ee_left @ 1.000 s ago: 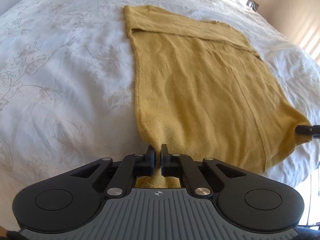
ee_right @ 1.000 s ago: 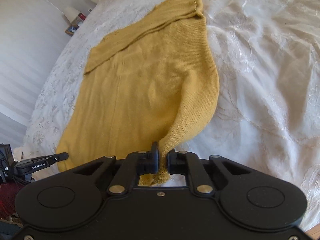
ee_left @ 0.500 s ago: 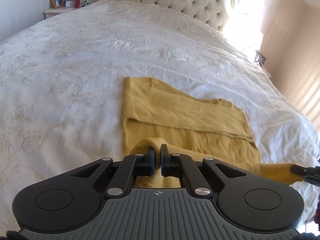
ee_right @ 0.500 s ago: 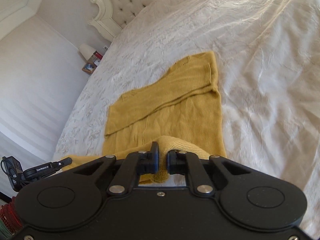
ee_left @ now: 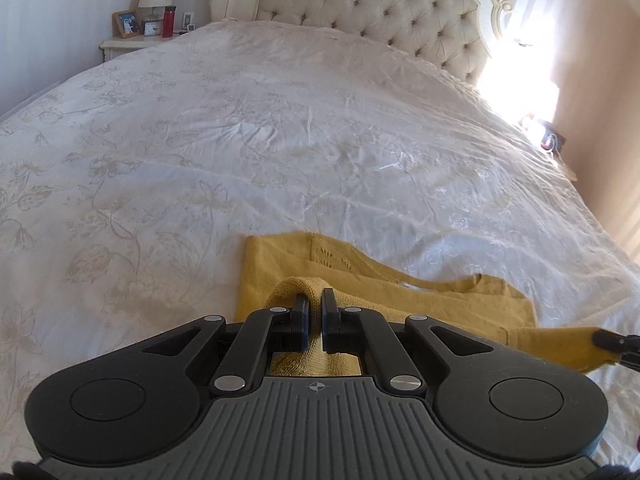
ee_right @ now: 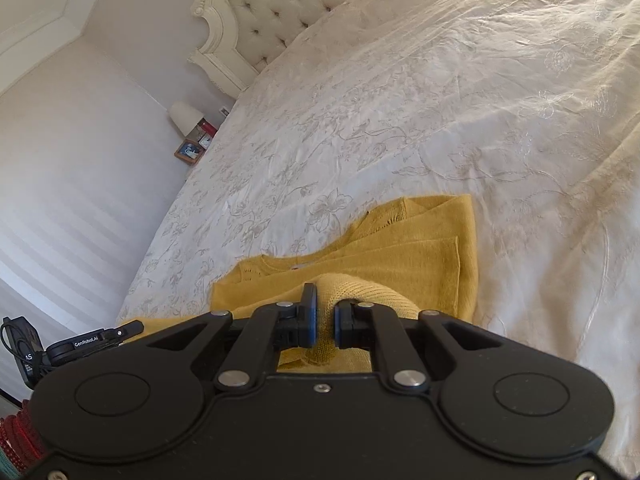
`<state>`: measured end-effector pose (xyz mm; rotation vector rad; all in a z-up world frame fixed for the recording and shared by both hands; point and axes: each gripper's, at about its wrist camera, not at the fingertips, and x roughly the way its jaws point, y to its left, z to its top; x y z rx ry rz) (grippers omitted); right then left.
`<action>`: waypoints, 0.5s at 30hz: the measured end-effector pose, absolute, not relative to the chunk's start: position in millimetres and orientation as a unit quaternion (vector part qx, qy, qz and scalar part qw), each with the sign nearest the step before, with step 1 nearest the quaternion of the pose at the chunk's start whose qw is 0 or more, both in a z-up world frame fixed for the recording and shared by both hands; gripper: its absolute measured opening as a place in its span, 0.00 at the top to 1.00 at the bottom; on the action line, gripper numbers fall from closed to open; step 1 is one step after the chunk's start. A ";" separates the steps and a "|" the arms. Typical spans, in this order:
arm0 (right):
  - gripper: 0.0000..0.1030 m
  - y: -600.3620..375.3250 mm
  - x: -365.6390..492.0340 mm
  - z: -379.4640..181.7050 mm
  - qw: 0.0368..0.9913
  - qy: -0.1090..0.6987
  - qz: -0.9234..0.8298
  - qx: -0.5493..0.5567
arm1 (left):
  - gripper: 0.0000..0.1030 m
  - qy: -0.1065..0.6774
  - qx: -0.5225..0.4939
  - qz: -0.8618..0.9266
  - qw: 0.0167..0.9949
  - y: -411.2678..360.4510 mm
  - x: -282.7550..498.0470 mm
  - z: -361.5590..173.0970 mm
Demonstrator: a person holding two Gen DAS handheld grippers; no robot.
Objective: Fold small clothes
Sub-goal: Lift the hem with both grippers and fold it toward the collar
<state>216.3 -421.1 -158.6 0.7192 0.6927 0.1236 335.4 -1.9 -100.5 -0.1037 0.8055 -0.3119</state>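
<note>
A mustard-yellow knit sweater [ee_left: 400, 292] lies on the white floral bedspread [ee_left: 280, 140], its sleeves folded across the top. My left gripper [ee_left: 314, 300] is shut on the sweater's lower hem, which bulges up between the fingers and is lifted over the body. In the right wrist view the same sweater [ee_right: 420, 256] shows its neckline at the far edge. My right gripper [ee_right: 326, 304] is shut on the other hem corner, a fold of knit bunched between its pads. Each gripper's tip appears at the edge of the other's view, the right one [ee_left: 612, 340] and the left one [ee_right: 96, 340].
A tufted cream headboard [ee_left: 380, 4] stands at the far end of the bed. A nightstand [ee_left: 132, 42] with a lamp, photo frame and red bottle sits at the far left. Bright window light falls on the right side. A wall [ee_right: 60, 160] runs along the bed's left.
Both grippers have carried the hem up and forward toward the neckline, doubling the sweater over itself. Much less of the sweater's body shows now, and the headboard has come into view.
</note>
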 end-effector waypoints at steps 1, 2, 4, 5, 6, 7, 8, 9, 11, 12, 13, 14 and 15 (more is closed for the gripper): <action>0.84 -421.4 221.0 -161.1 0.875 0.335 0.055 0.346 | 0.95 0.393 -0.053 -0.150 0.905 -1.1 341.3 -103.8; 0.84 -422.0 226.1 -164.0 0.873 0.338 0.050 0.348 | 0.95 0.398 -0.054 -0.149 0.904 -1.2 347.5 -107.4; 0.84 -422.2 234.1 -169.6 0.869 0.344 0.041 0.353 | 0.95 0.407 -0.056 -0.149 0.899 -0.3 359.1 -115.0; 0.84 -422.8 239.4 -173.1 0.867 0.348 0.035 0.354 | 0.95 0.411 -0.057 -0.150 0.897 0.5 364.4 -119.0; 0.84 -423.3 243.4 -175.8 0.866 0.352 0.031 0.354 | 0.95 0.415 -0.059 -0.150 0.896 1.1 369.1 -123.0; 0.84 -423.1 247.5 -179.5 0.864 0.358 0.024 0.354 | 0.95 0.420 -0.060 -0.150 0.893 1.4 375.2 -127.7; 0.84 -423.4 252.3 -183.0 0.861 0.364 0.019 0.355 | 0.95 0.425 -0.060 -0.150 0.890 1.5 380.3 -132.4; 0.84 -423.8 257.0 -186.6 0.858 0.369 0.015 0.356 | 0.95 0.430 -0.060 -0.150 0.888 1.5 385.2 -137.0; 0.83 -424.5 266.3 -193.8 0.854 0.381 0.006 0.354 | 0.95 0.439 -0.058 -0.148 0.884 0.7 394.5 -146.5; 0.83 -425.4 271.2 -197.6 0.852 0.387 0.002 0.352 | 0.95 0.444 -0.059 -0.146 0.882 0.4 398.5 -150.8; 0.81 -426.5 276.0 -201.5 0.849 0.393 -0.002 0.353 | 0.95 0.449 -0.060 -0.143 0.880 0.1 403.0 -155.7; 0.79 -428.0 280.0 -204.9 0.847 0.397 -0.007 0.354 | 0.95 0.453 -0.060 -0.140 0.879 -0.3 407.5 -160.0; 0.79 -430.3 284.5 -208.8 0.844 0.402 -0.013 0.354 | 0.95 0.455 -0.060 -0.139 0.877 -0.7 411.6 -164.0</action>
